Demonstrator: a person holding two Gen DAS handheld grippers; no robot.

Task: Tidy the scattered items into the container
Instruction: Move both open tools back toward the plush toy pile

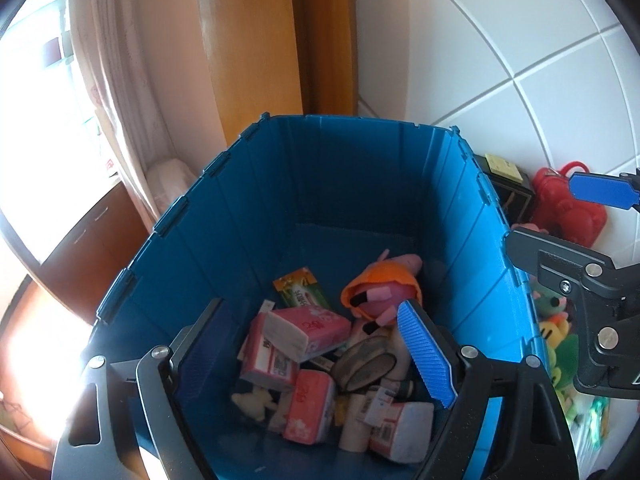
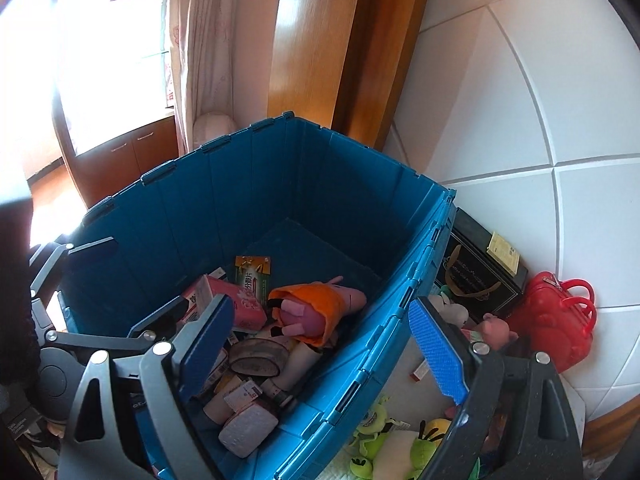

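Observation:
A blue plastic crate [image 1: 248,216] [image 2: 400,312] holds pink tissue packs [image 1: 304,330] [image 2: 248,302], a pink pig plush in an orange dress [image 1: 380,290] [image 2: 312,308], a green packet [image 1: 302,290] and other small items. My left gripper [image 1: 316,354] hangs open and empty above the crate's inside. My right gripper [image 2: 320,340] is open and empty, straddling the crate's right wall; it also shows at the right of the left wrist view [image 1: 560,224]. Outside the crate on the right lie green plush toys [image 2: 384,436], a small pink pig toy [image 2: 496,330] and a red toy bag [image 2: 556,320].
A black box [image 2: 476,276] with a yellow note leans on the white tiled wall [image 2: 540,100] behind the loose toys. A wooden door frame [image 2: 320,40] and a curtain [image 2: 200,48] stand behind the crate. The left gripper's body shows at the left of the right wrist view [image 2: 80,320].

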